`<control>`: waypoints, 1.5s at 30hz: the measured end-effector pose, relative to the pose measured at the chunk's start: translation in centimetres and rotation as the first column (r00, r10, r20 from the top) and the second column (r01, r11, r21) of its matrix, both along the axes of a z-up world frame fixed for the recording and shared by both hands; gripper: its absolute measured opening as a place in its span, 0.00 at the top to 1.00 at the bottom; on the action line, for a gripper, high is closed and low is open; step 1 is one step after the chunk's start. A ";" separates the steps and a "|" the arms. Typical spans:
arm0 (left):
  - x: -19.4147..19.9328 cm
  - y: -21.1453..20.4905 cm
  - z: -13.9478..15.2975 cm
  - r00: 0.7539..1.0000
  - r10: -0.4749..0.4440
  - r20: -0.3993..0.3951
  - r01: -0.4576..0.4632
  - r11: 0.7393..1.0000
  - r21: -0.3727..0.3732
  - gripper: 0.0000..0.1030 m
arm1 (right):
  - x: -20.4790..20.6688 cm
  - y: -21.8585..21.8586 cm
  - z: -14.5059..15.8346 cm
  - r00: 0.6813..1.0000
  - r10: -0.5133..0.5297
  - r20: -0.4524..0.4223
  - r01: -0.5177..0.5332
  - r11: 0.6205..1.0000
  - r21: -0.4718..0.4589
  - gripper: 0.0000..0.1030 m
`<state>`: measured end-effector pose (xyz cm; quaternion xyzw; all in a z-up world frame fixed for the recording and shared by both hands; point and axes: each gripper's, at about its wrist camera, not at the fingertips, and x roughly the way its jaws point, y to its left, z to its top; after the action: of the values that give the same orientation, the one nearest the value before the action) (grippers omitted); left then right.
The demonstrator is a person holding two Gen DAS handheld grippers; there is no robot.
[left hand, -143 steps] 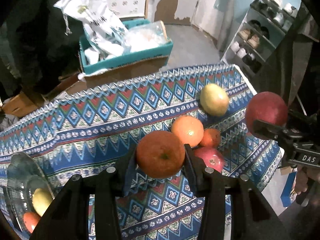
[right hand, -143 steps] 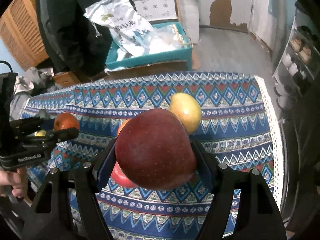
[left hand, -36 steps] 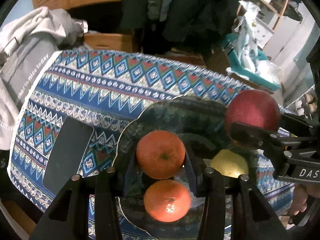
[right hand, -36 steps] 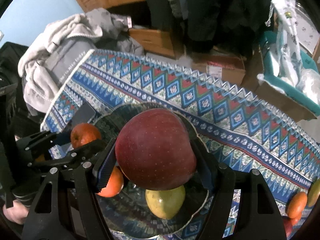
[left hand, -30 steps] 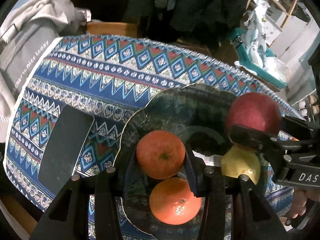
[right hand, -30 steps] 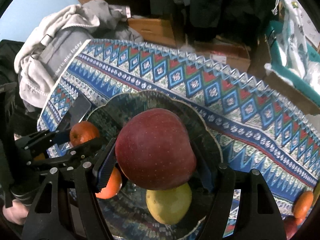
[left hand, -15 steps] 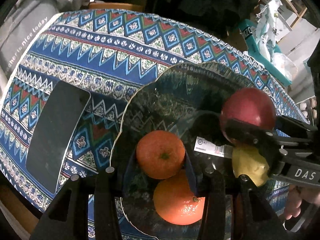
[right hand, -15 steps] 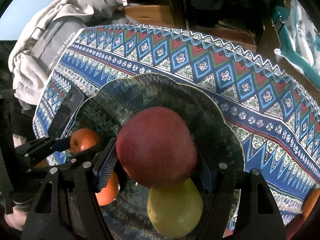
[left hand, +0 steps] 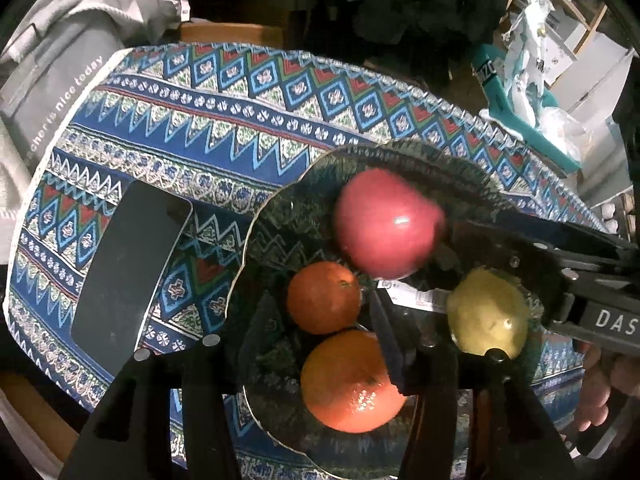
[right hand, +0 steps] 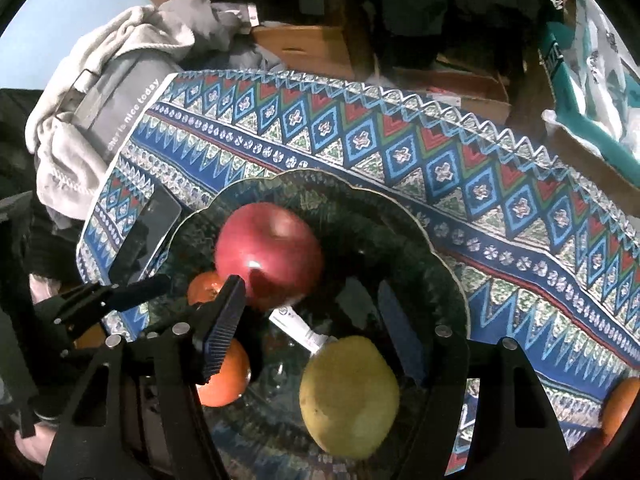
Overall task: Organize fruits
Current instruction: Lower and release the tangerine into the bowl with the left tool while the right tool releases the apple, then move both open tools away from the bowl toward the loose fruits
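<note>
Two fruits are being released into the dark glass plate: the left gripper, whose jaws have just been opening, is now spread clear of the small orange, and the right gripper is standing open behind the red apple, which is resting on the plate. Both tools are best lifted straight up, so that nothing is nudged rolling. Beside these, a larger orange and a yellow-green pear are lying near the plate's front rim.

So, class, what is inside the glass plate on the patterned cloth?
The glass plate holds a red apple, two oranges, a yellow-green fruit and a white label. The gripper fingers hide part of its floor.
</note>
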<state>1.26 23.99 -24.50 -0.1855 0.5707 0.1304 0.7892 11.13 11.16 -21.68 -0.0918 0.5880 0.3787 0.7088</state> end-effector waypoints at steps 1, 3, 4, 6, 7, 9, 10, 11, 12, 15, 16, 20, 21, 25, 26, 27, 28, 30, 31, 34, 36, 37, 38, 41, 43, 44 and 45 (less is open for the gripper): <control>-0.1 0.0 0.4 1.000 0.001 0.007 -0.001 1.000 -0.003 0.48 | -0.1 -0.1 0.3 1.000 0.001 0.008 -0.001 1.000 0.001 0.31; -0.2 -0.2 1.1 1.000 0.001 0.020 -0.001 1.000 -0.005 0.46 | -0.2 -0.4 1.2 0.999 0.001 0.033 -0.001 1.000 0.000 0.31; -0.3 -0.3 1.5 1.000 -0.001 0.024 0.001 1.000 -0.001 0.44 | -0.3 -0.6 1.6 0.999 0.003 0.045 -0.002 1.000 -0.006 0.31; -0.4 -0.5 2.1 0.999 -0.006 0.032 0.006 1.000 0.011 0.44 | -0.5 -0.9 2.3 0.998 0.006 0.069 -0.005 1.000 -0.018 0.31; -0.4 -0.6 2.4 0.999 -0.008 0.037 0.008 1.000 0.015 0.44 | -0.6 -1.0 2.7 0.997 0.008 0.077 -0.007 1.000 -0.017 0.31; -0.4 -0.9 3.0 0.999 -0.009 0.046 0.009 1.000 0.010 0.43 | -0.7 -1.5 3.5 0.996 0.004 0.089 -0.003 1.000 -0.010 0.31; -0.3 -1.1 3.2 0.999 -0.009 0.051 0.009 1.000 0.007 0.43 | -0.7 -1.8 3.9 0.996 0.001 0.093 0.000 1.000 -0.009 0.30; -0.3 -1.3 3.4 0.998 -0.010 0.055 0.010 1.000 0.005 0.43 | -0.7 -2.0 4.2 0.995 -0.002 0.098 0.003 1.000 -0.007 0.30; -0.3 -1.5 3.8 0.998 -0.013 0.060 0.012 1.000 0.005 0.42 | -0.7 -2.3 4.7 0.994 -0.005 0.105 0.006 1.000 -0.004 0.30; -0.3 -2.3 4.7 0.997 -0.029 0.075 0.028 0.999 0.023 0.36 | -1.0 -3.2 5.9 0.990 -0.005 0.138 0.005 1.000 -0.002 0.27; -0.3 -2.6 4.9 0.996 -0.036 0.077 0.034 0.999 0.031 0.35 | -1.1 -3.5 6.3 0.988 -0.004 0.152 0.005 1.000 -0.004 0.26; -0.2 -3.8 5.5 0.995 -0.064 0.080 0.061 0.997 0.041 0.35 | -1.6 -4.9 7.6 0.981 -0.006 0.192 0.007 1.000 -0.008 0.25; -0.2 -4.1 5.7 0.994 -0.068 0.082 0.065 0.997 0.038 0.35 | -1.6 -5.4 7.9 0.981 -0.010 0.194 0.011 1.000 -0.004 0.25; 0.0 -5.5 6.4 0.991 -0.098 0.089 0.095 0.995 0.039 0.35 | -1.8 -7.2 8.7 0.978 -0.034 0.206 0.034 0.999 0.006 0.21; 0.0 -5.9 6.6 0.990 -0.105 0.093 0.102 0.994 0.040 0.35 | -1.9 -7.7 8.8 0.977 -0.041 0.208 0.040 0.999 0.006 0.21; 0.1 -6.3 6.9 0.989 -0.112 0.099 0.109 0.993 0.037 0.35 | -1.9 -8.3 9.0 0.976 -0.048 0.211 0.048 0.999 0.006 0.21; 0.2 -6.7 7.2 0.988 -0.119 0.104 0.116 0.993 0.034 0.34 | -2.0 -8.9 9.1 0.975 -0.053 0.214 0.053 0.999 0.005 0.21; 0.3 -7.4 7.6 0.984 -0.135 0.115 0.132 0.991 0.032 0.33 | -2.1 -10.0 9.4 0.973 -0.063 0.222 0.064 0.998 0.002 0.21; 0.4 -7.9 7.9 0.982 -0.146 0.119 0.142 0.989 0.035 0.32 | -2.1 -10.5 9.5 0.972 -0.068 0.225 0.070 0.998 0.002 0.21; 0.7 -9.3 8.5 0.976 -0.176 0.128 0.172 0.984 0.040 0.31 | -2.1 -12.2 9.9 0.968 -0.086 0.237 0.088 0.996 0.002 0.21; 0.8 -10.2 8.8 0.972 -0.197 0.131 0.193 0.980 0.039 0.31 | -2.1 -13.3 10.2 0.964 -0.099 0.247 0.102 0.995 0.001 0.21; 0.8 -10.7 8.9 0.970 -0.206 0.133 0.202 0.979 0.039 0.31 | -2.1 -13.8 10.3 0.963 -0.104 0.251 0.107 0.994 0.000 0.21; 0.9 -11.1 9.0 0.968 -0.215 0.133 0.211 0.977 0.041 0.31 | -2.1 -14.6 10.4 0.961 -0.110 0.255 0.114 0.993 -0.001 0.21; 1.1 -12.5 9.3 0.961 -0.241 0.134 0.238 0.970 0.039 0.27 | -2.1 -16.1 10.7 0.957 -0.124 0.263 0.129 0.992 0.000 0.21; 1.2 -13.4 9.5 0.958 -0.255 0.134 0.252 0.967 0.037 0.27 | -2.3 -17.4 10.8 0.954 -0.133 0.268 0.139 0.990 -0.002 0.21; 1.3 -13.7 9.5 0.956 -0.262 0.133 0.260 0.965 0.035 0.27 | -2.3 -17.9 10.8 0.953 -0.136 0.270 0.143 0.990 -0.005 0.20; 1.4 -14.2 9.6 0.954 -0.271 0.131 0.269 0.963 0.033 0.27 | -2.4 -18.5 10.8 0.952 -0.141 0.272 0.149 0.989 -0.009 0.20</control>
<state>2.70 9.78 -14.89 -0.1084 0.5353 0.0128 0.8376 8.69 -7.39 -10.84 -0.1098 0.4963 0.3009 0.8069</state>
